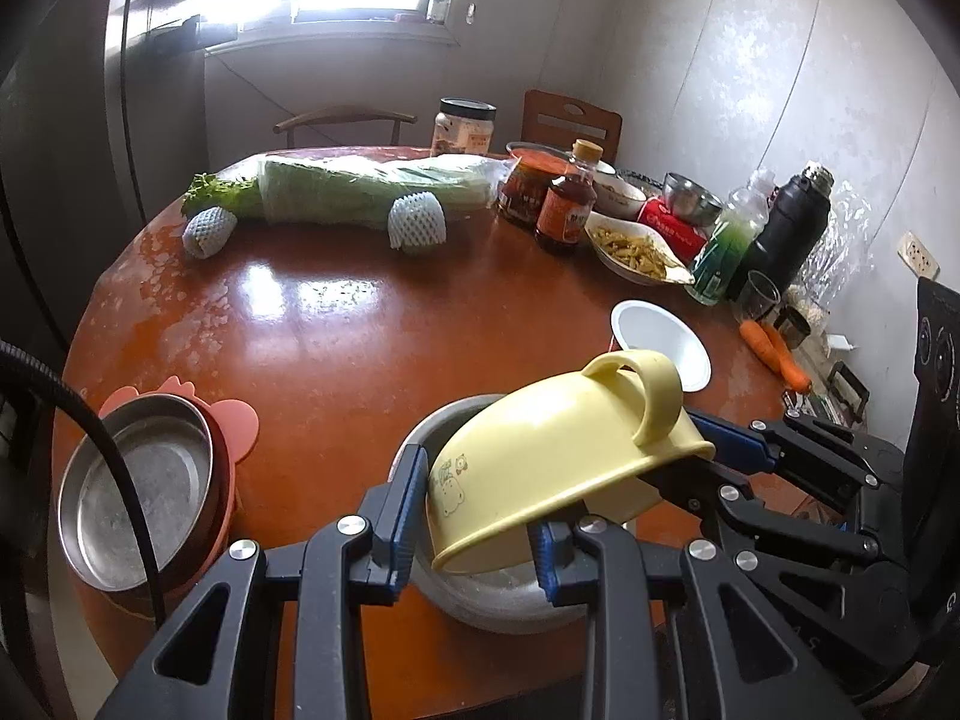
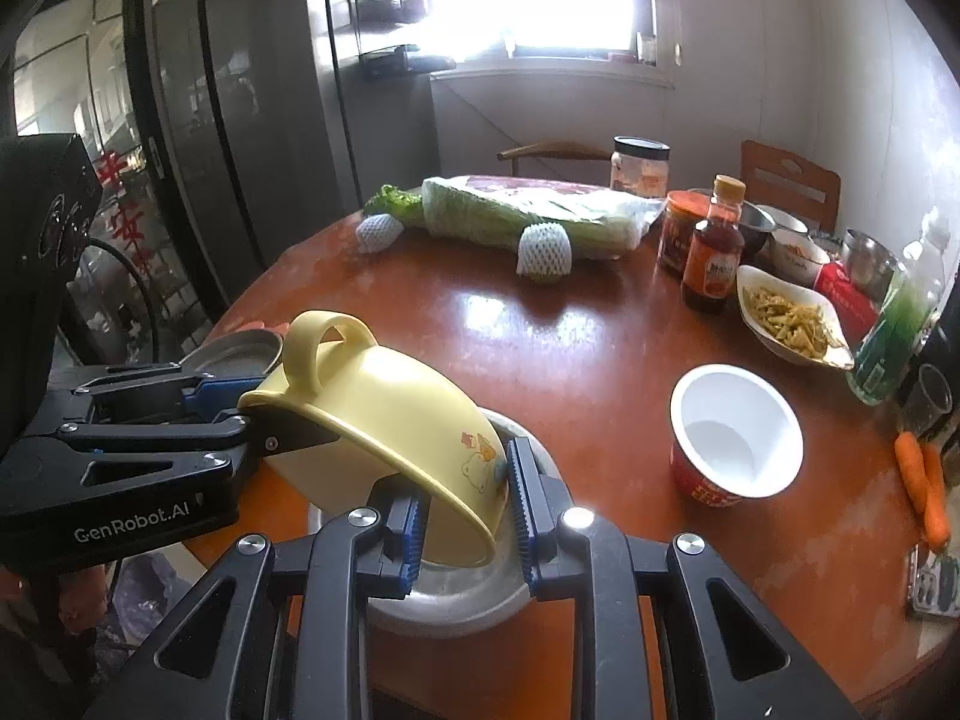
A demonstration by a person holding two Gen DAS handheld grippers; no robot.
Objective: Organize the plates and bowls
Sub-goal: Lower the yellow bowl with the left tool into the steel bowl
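Note:
A yellow handled bowl (image 1: 558, 456) (image 2: 384, 432) is tilted on its side over a steel bowl (image 1: 498, 594) (image 2: 456, 594) at the table's near edge. My left gripper (image 1: 474, 534) has its jaws around the yellow bowl's rim. My right gripper (image 2: 465, 516) also has its jaws around the rim, and shows in the left wrist view (image 1: 708, 456) from the right. My left gripper shows in the right wrist view (image 2: 252, 420) at the bowl's handle side. A steel bowl in a pink holder (image 1: 144, 480) sits at the left.
A white paper cup (image 2: 735, 432) (image 1: 660, 342) stands to the right. A wrapped cabbage (image 1: 360, 192), sauce bottles (image 1: 564, 204), a dish of food (image 1: 636, 249), a thermos (image 1: 786, 222) and carrots (image 2: 924, 480) line the far and right sides. The table (image 1: 336, 324) is round.

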